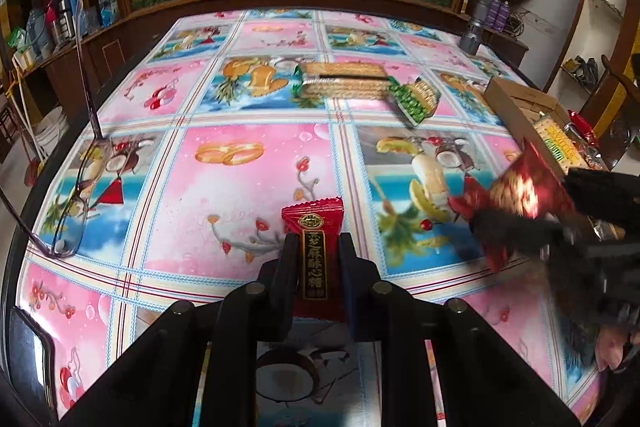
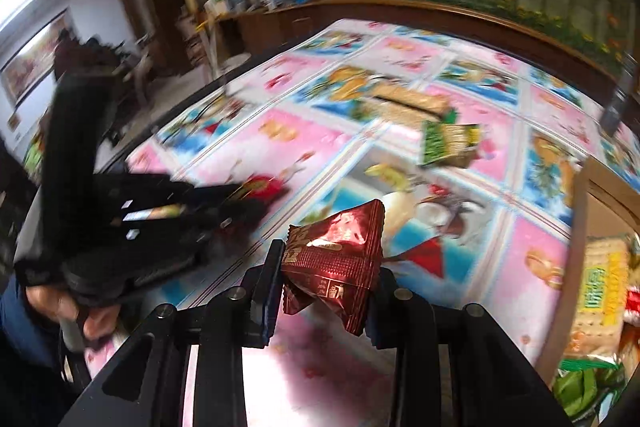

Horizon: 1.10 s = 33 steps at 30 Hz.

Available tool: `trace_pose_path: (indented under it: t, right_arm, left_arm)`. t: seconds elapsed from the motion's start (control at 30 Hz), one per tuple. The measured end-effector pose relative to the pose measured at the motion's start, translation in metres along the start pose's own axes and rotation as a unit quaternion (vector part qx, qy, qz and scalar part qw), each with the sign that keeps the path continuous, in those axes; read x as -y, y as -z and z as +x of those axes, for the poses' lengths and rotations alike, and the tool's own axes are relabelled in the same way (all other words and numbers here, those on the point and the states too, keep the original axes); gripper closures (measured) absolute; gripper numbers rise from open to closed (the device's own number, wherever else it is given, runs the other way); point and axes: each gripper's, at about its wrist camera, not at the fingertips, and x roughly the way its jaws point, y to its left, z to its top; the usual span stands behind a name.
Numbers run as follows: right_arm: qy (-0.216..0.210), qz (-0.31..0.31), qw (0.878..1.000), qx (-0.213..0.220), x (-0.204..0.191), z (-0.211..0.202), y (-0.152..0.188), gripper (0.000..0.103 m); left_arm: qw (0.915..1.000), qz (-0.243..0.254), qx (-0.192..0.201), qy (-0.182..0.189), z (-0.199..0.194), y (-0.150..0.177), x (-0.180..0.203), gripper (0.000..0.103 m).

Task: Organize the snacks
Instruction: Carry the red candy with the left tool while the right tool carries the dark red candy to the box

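Note:
My left gripper (image 1: 318,251) is shut on a red candy packet (image 1: 314,219) with gold lettering and holds it upright over the flowery tablecloth (image 1: 240,187). My right gripper (image 2: 328,279) is shut on a second, crinkled red candy packet (image 2: 340,251), held clear of the cloth. In the left wrist view this right gripper (image 1: 536,203) shows blurred at the right edge with its red packet (image 1: 524,183). In the right wrist view the left gripper (image 2: 240,199) is a blur at the left, a hand under it.
A long biscuit pack (image 1: 344,81) and a green-wrapped pack (image 1: 416,99) lie at mid table. A cardboard box (image 1: 516,107) at the right edge holds more snacks (image 2: 600,291). Spectacles (image 1: 80,187) lie at the left, and a grey bottle (image 1: 470,37) stands at the far right.

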Motion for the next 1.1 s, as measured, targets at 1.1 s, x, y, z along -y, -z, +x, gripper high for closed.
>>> trace_pose_path:
  t: [1.1]
  right_arm:
    - [0.007, 0.046, 0.998, 0.047, 0.019, -0.019, -0.006, 0.067]
  left_arm:
    - [0.985, 0.036, 0.13, -0.108, -0.037, -0.001, 0.014, 0.085]
